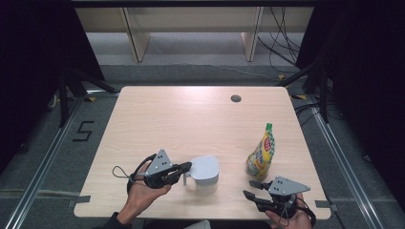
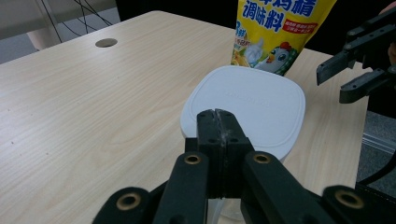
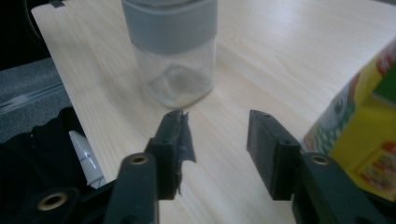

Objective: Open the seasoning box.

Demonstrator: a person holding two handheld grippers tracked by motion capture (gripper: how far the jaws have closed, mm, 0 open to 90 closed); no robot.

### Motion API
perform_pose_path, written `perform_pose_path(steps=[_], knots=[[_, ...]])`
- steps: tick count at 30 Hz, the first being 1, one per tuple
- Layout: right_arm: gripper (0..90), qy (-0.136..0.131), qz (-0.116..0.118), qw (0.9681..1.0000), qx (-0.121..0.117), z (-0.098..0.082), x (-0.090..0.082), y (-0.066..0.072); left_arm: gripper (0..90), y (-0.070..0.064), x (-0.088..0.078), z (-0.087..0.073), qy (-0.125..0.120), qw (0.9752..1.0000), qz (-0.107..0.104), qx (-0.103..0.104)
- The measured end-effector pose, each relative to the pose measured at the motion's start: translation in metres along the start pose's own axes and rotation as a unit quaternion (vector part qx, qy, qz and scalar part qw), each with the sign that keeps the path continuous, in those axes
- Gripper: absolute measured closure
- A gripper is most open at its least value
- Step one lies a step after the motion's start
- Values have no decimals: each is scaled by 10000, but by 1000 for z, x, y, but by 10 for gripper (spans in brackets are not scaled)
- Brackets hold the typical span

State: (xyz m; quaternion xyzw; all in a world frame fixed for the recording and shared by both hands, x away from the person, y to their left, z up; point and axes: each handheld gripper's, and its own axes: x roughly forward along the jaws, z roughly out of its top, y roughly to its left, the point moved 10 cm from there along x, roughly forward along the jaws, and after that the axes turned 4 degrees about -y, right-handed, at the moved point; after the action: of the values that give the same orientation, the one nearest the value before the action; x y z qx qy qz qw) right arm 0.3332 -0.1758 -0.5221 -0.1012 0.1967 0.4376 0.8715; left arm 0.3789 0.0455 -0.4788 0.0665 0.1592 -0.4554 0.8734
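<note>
A clear jug with a white square lid (image 1: pixel 204 169) (image 2: pixel 247 105) stands near the table's front edge; in the right gripper view its glass body (image 3: pixel 173 51) carries a grey band. My left gripper (image 1: pixel 187 167) (image 2: pixel 218 119) is shut, its tips over the lid's near rim by the handle, with nothing visible between them. A yellow seasoning pouch with a green cap (image 1: pixel 261 152) (image 2: pixel 275 32) (image 3: pixel 364 135) stands upright to the jug's right. My right gripper (image 1: pixel 248 188) (image 3: pixel 219 135) (image 2: pixel 331 85) is open in front of the pouch, holding nothing.
The light wooden table (image 1: pixel 181 119) has a round cable hole (image 1: pixel 235 98) (image 2: pixel 106 43) at the back right. Its front edge runs just below both hands. Wooden bench legs (image 1: pixel 136 38) and cables (image 1: pixel 282 43) lie beyond the far edge.
</note>
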Motion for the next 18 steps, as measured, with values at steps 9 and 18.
perform_pose_path(steps=[9,18], knots=[[772,-394,86,9992,8,26,13,11,889,0,-1,-1,-28,10000,32,-28],[869,-525,153,9984,-174,43,30,19,889,0,-1,-2,-44,9999,37,-101]])
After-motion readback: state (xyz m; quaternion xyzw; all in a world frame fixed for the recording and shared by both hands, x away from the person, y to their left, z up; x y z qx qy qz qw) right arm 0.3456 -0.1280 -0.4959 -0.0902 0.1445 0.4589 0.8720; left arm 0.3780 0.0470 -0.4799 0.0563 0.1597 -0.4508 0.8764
